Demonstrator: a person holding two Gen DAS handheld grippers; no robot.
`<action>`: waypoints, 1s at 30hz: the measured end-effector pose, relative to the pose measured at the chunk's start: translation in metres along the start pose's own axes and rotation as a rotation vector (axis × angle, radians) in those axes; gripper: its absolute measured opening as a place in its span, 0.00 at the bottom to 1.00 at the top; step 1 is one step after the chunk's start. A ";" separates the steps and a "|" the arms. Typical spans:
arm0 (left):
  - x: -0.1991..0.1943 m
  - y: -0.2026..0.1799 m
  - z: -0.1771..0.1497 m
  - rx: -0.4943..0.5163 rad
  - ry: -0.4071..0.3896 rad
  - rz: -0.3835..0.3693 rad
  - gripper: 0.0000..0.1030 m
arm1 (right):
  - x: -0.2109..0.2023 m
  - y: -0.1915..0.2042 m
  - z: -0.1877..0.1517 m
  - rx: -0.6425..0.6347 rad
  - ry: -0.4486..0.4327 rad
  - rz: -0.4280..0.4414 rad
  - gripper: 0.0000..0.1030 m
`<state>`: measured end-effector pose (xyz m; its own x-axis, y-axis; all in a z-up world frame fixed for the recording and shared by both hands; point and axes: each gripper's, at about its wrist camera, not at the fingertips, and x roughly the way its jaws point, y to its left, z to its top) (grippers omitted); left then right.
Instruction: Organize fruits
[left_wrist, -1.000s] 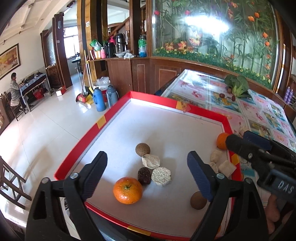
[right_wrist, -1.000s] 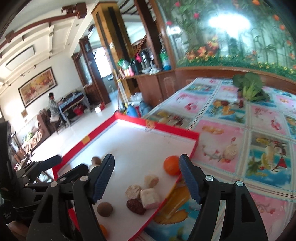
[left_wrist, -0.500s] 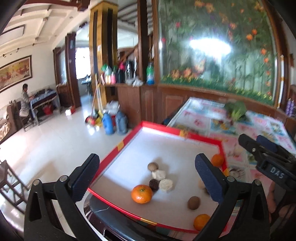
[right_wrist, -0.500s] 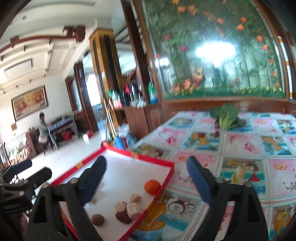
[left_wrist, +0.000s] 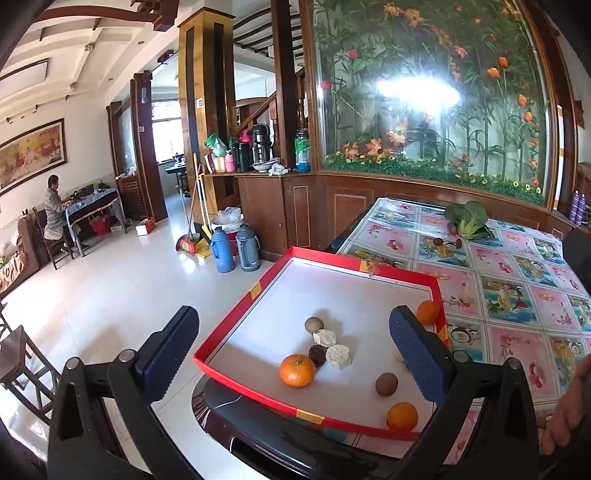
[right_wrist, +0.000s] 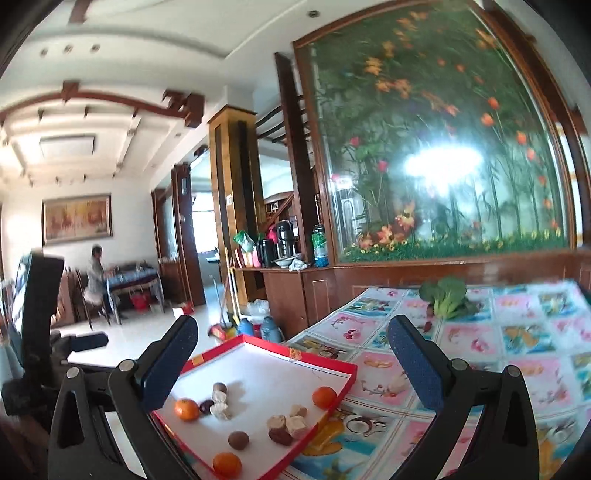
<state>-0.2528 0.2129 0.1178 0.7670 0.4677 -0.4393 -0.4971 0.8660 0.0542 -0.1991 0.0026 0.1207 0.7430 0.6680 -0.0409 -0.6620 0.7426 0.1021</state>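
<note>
A red-rimmed white tray (left_wrist: 399, 275) (right_wrist: 334, 363) lies at the table's near left corner. It holds three oranges (left_wrist: 297, 370) (left_wrist: 402, 416) (left_wrist: 427, 312), two brown round fruits (left_wrist: 386, 384) (left_wrist: 314, 325), a dark one (left_wrist: 317, 355) and pale blocks (left_wrist: 340, 355). In the right wrist view the oranges (right_wrist: 187, 409) (right_wrist: 226, 463) (right_wrist: 324, 397) and more blocks (right_wrist: 296, 424) show. My left gripper (left_wrist: 293, 363) is open and empty, above and back from the tray. My right gripper (right_wrist: 291, 365) is open and empty, higher up.
A table with a fruit-print cloth (left_wrist: 517, 280) extends right of the tray. Green leafy vegetables (left_wrist: 466, 218) (right_wrist: 445, 295) lie at its far end. Thermos flasks (left_wrist: 236, 253) and a broom stand on the floor at left. A wooden counter and flower-painted glass wall stand behind.
Both grippers have pulled up and back from the tray, so the tray and fruits look smaller and lower. Both stay open and empty. The fruits have not moved.
</note>
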 end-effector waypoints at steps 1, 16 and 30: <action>-0.002 0.000 0.000 -0.001 -0.003 -0.002 1.00 | -0.003 0.003 0.001 0.003 -0.013 -0.015 1.00; -0.023 0.015 -0.005 -0.021 -0.019 -0.004 1.00 | -0.004 0.031 -0.009 0.026 0.131 -0.138 1.00; -0.043 0.011 -0.011 0.000 -0.012 -0.058 1.00 | -0.032 0.023 -0.011 0.105 0.181 -0.222 1.00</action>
<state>-0.2956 0.2008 0.1268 0.7992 0.4189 -0.4310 -0.4518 0.8916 0.0287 -0.2392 -0.0012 0.1138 0.8325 0.4946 -0.2496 -0.4643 0.8687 0.1727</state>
